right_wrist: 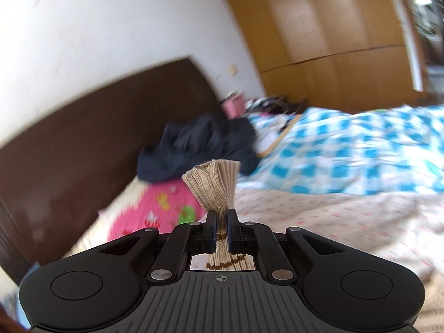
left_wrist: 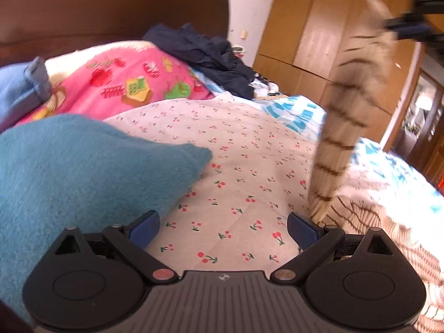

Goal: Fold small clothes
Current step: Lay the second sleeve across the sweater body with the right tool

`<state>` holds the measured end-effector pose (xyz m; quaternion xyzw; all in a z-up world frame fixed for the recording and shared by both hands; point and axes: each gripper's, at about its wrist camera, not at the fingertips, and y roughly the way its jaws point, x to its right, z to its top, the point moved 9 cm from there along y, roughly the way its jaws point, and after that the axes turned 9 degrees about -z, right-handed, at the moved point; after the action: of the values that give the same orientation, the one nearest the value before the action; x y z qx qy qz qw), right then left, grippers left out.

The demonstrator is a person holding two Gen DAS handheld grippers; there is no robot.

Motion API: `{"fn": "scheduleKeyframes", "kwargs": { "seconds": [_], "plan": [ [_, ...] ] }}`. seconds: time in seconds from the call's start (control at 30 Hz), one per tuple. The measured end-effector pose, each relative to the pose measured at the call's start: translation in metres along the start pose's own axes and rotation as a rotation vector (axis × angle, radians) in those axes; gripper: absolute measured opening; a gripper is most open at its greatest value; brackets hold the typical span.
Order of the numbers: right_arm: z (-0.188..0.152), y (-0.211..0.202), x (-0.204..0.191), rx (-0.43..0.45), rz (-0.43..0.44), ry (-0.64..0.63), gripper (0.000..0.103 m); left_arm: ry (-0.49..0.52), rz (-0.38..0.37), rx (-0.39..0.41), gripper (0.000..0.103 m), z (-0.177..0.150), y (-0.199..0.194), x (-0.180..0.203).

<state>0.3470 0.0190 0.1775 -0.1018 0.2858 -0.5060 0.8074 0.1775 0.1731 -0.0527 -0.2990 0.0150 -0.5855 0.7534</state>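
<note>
Progress: early, by my read. I see nothing folded yet; the beige striped garment (left_wrist: 344, 127) hangs in the air as one long unfolded strip.
Right gripper (right_wrist: 221, 223): fingers together, clamped on the garment's ribbed end, which fans out just past the tips. In the left wrist view this gripper is blurred, up top at the far right.
Left gripper (left_wrist: 223, 229): fingers wide apart, nothing btwn them, low over the cherry-print sheet (left_wrist: 222, 166).
Garment vs sheet: top end held well above the sheet; lower end trails down to the sheet's right edge, just beside my left gripper's right finger (left_wrist: 302, 229). Can't tell if cloth touches that finger.
More striped fabric (left_wrist: 369, 216): lies right of the sheet; same piece or another, can't tell.
Teal towel (left_wrist: 69, 177): on the sheet's left side, bunched, looks unfolded.
Dark clothes pile (left_wrist: 205, 52): beyond the sheet, toward the headboard (left_wrist: 111, 5), also not folded.
Left to do, my guess: lay the garment flat on the sheet, catch the free end w/ my left fingers, fold, set aside; then whichever other items count as the small clothes.
</note>
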Motion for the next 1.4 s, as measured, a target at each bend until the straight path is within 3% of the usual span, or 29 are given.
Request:
{"fn": "scheduleKeyframes", "kwargs": {
  "seconds": [0.2,0.33,0.43,0.5,0.63,0.97,1.1,1.2,1.3,1.4],
  "plan": [
    [-0.021,-0.082,0.112,0.063,-0.058,0.254,0.007,0.171,-0.010,0.003,0.102,-0.008,-0.002,0.030],
    [-0.086,-0.094,0.208,0.012,-0.188,0.452,0.007,0.280,-0.027,0.003,0.102,-0.016,-0.005,0.051],
    [-0.143,-0.084,0.269,-0.024,-0.340,0.537,0.008,0.361,-0.018,-0.018,0.102,-0.026,-0.002,0.065],
    [-0.174,-0.078,0.295,-0.049,-0.349,0.635,0.008,0.417,-0.005,-0.036,0.102,-0.034,0.000,0.071],
    [-0.206,-0.072,0.316,-0.049,-0.292,0.756,0.008,0.501,0.015,-0.055,0.102,-0.041,-0.003,0.082],
    [-0.196,-0.073,0.325,0.011,-0.162,0.752,0.008,0.730,-0.019,-0.005,0.103,-0.027,0.005,0.147],
    [-0.195,-0.078,0.334,0.021,-0.165,0.750,0.007,0.774,-0.012,0.013,0.103,-0.023,0.021,0.159],
    [-0.213,-0.072,0.349,-0.041,-0.245,0.733,0.009,0.740,-0.011,-0.069,0.103,-0.033,0.041,0.157],
    [-0.223,-0.072,0.355,-0.055,-0.199,0.808,0.011,0.766,-0.002,-0.220,0.103,-0.057,0.063,0.148],
    [-0.219,-0.078,0.354,-0.034,-0.197,0.791,0.013,0.758,-0.014,-0.230,0.102,-0.061,0.057,0.142]
  ]
}}
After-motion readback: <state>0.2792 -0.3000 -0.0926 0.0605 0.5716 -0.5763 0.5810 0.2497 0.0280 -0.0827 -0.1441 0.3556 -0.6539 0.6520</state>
